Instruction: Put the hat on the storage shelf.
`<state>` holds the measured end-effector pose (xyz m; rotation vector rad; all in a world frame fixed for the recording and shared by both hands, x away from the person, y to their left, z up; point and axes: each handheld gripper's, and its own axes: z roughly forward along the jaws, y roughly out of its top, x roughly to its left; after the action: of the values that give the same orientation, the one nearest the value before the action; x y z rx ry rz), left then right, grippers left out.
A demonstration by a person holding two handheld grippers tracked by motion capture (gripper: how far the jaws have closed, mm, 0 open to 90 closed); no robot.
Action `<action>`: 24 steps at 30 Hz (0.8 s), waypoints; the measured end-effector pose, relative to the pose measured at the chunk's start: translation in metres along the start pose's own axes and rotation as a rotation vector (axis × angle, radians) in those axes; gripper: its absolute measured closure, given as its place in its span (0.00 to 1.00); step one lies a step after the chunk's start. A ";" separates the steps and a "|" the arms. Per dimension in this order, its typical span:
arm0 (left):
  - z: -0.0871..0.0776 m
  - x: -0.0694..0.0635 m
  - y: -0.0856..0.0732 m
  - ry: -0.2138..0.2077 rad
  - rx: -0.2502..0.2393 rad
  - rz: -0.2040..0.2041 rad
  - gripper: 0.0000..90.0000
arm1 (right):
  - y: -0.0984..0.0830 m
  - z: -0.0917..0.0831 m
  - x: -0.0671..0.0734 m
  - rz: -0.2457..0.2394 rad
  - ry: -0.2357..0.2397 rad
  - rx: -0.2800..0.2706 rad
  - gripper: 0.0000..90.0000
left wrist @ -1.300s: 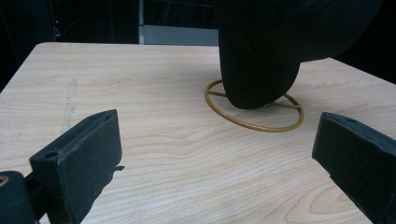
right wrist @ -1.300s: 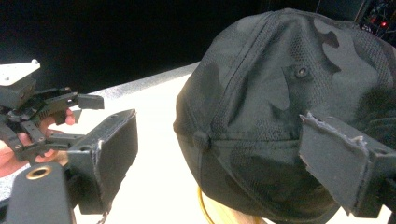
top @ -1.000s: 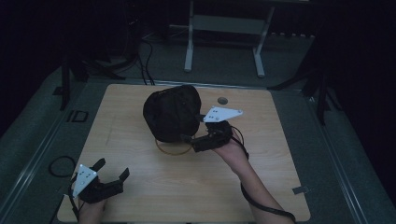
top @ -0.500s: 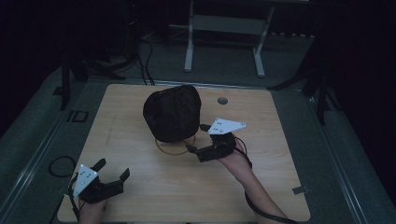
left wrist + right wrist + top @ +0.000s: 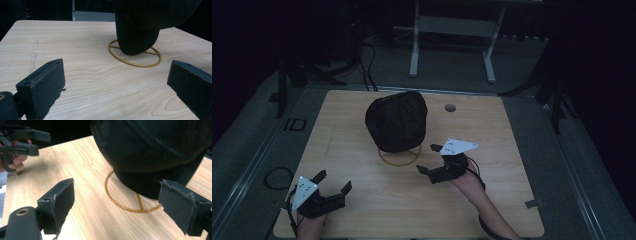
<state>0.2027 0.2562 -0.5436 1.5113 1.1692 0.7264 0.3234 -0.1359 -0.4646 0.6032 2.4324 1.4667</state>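
A black cap (image 5: 396, 121) sits on a gold wire stand whose ring base (image 5: 399, 156) rests on the wooden table (image 5: 362, 200). In the left gripper view the cap (image 5: 140, 27) hangs over the ring (image 5: 135, 65); in the right gripper view the cap (image 5: 155, 152) looms close above the ring (image 5: 117, 202). My right gripper (image 5: 428, 159) stands open just right of the ring, empty. My left gripper (image 5: 333, 182) is open at the table's front left corner, well away from the cap, nothing between its jaws.
A round cable hole (image 5: 450, 108) is in the table behind the cap at the right. A metal frame (image 5: 452, 40) stands on the floor beyond the table. A cable loop (image 5: 277, 177) lies off the left edge. The other hand's gripper (image 5: 22, 142) appears far off in the right gripper view.
My right gripper has drawn back from the cap toward the front right and stands open. The left gripper has barely shifted. The cap stays on its stand.
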 end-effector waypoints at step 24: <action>0.002 0.001 -0.002 0.000 0.021 -0.008 0.02 | -0.066 -0.001 -0.004 0.064 0.007 0.059 0.15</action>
<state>0.2043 0.2566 -0.5461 1.5230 1.1857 0.7104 0.3113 -0.1658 -0.5227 0.6962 2.4917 1.4269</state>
